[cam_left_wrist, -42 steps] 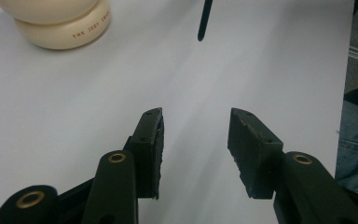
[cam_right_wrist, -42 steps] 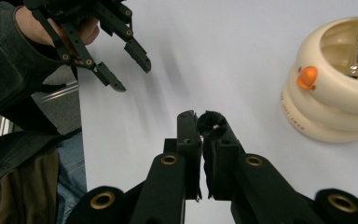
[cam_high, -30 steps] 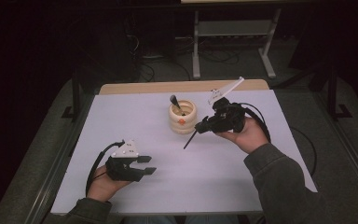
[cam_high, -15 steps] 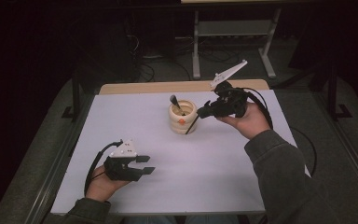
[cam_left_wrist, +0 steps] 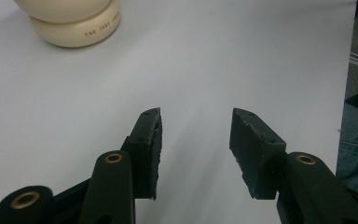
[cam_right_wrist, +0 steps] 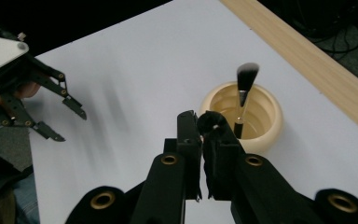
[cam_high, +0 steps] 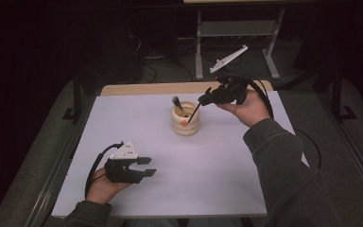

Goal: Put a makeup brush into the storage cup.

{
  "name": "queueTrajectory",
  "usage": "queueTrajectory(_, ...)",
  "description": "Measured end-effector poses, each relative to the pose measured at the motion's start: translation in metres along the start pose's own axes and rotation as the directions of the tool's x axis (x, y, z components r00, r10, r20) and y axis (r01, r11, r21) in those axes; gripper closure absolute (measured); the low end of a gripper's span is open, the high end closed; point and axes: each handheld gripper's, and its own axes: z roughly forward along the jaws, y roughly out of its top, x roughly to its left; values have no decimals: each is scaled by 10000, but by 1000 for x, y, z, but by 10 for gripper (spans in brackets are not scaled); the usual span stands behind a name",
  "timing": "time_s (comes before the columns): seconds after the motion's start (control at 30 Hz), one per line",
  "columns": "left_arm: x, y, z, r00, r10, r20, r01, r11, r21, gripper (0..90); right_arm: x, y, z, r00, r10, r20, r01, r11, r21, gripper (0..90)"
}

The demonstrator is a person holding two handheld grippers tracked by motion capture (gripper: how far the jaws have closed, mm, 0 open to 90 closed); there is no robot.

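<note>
Right claw (cam_high: pixel 202 100): jaws closed down on a thin dark brush (cam_high: pixel 193 112), gripped near one end. High view: the brush slants down and leftward from the jaw tips, its lower end over or just inside the mouth of the cream holder (cam_high: pixel 185 126); cannot tell whether it touches the rim. Right gripper view: jaw pads nearly meeting, a dark blurred tuft (cam_right_wrist: pixel 210 120) pinched at their tips, directly in front of the holder (cam_right_wrist: pixel 268 135).

Holder: squat, ribbed, cream-coloured, standing upright on the white desk (cam_high: pixel 217 179) toward the far middle. A small orange mark shows on its front in the high view; not readable as writing there. A second brush (cam_right_wrist: pixel 245 93) stands inside it, bristles up, leaning on the inner wall; it also shows in the high view (cam_high: pixel 177 102).

Writing: left gripper view shows small brown capitals printed around the holder's lower ring (cam_left_wrist: pixel 103 27). "THE" reads clearly; the following words are too small and curved away to be sure of.

Left claw (cam_high: pixel 146 166): jaws about half apart, nothing between the pads, bare desk (cam_left_wrist: pixel 261 60) behind them. It rests low at the near left of the desk, well apart from the holder, with the grey three-cornered plate on top.

Beyond the white sheet: a strip of light wood edge (cam_high: pixel 142 88) along the far side of the desk.
</note>
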Motion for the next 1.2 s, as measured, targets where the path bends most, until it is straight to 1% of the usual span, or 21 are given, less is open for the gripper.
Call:
queueTrajectory(0.17,0,0,-1,10000,8,-17,-8,10000,-54,529,-8,6,-1,9995,279,172,-277,9996,-81,845)
queueTrajectory(0.3,1,0,-1,9999,147,-49,-147,9999,-59,528,-15,9,-1,9981,535,293,-529,9984,-197,845)
queueTrajectory(0.33,0,0,-1,10000,-39,-9,39,10000,-63,527,-16,9,-1,9978,588,310,-581,9980,-238,845)
queueTrajectory(0.47,1,0,-3,9999,131,-34,-131,9999,49,527,-22,11,0,9961,786,407,-776,9966,-264,845)
queueTrajectory(0.5,0,0,-2,10000,-12,-12,12,10000,-85,527,-23,12,1,9960,780,448,-770,9967,-240,845)
queueTrajectory(0.53,0,0,-2,10000,16,-21,-17,9999,-120,527,-24,12,2,9952,864,470,-853,9960,-246,845)
queueTrajectory(0.63,1,0,-3,9999,108,-48,-109,9999,-117,526,-28,12,6,9939,940,582,-930,9955,-195,845)
queueTrajectory(0.73,1,0,-3,10000,0,-18,-1,9999,-166,525,-32,12,9,9922,1054,661,-1044,9944,-184,845)
queueTrajectory(0.83,1,0,-3,10000,28,-11,-28,9999,-162,521,-35,12,11,9903,1137,795,-1126,9935,-182,845)
queueTrajectory(0.87,1,0,-3,10000,35,-8,-35,9999,-150,521,-37,11,12,9911,1042,828,-1028,9945,-202,845)
queueTrajectory(0.9,1,0,-3,10000,35,-9,-35,9999,-157,520,-37,12,12,9889,1211,861,-1197,9926,-207,845)
queueTrajectory(0.97,1,0,-3,10000,32,6,-32,9999,-151,517,-39,12,14,9891,1151,915,-1136,9933,-215,845)
queueTrajectory(1.0,1,0,-3,9999,166,-27,-166,9998,-148,515,-39,12,16,9884,1198,936,-1182,9927,-217,845)
queueTrajectory(1.03,1,0,-3,9999,132,-21,-132,9998,-137,513,-40,11,17,9873,1275,947,-1263,9918,-189,845)
queueTrajectory(1.07,1,0,-3,9999,106,-8,-106,9999,-136,509,-41,11,19,9883,1167,984,-1156,9932,-170,845)
queueTrajectory(1.13,2,0,-3,9999,116,-29,-116,9998,-143,505,-40,12,23,9862,1296,1030,-1297,9915,-61,845)
queueTrajectory(1.2,1,0,-4,9999,109,-31,-110,9999,-127,503,-39,13,26,9855,1279,1113,-1286,9917,-11,845)
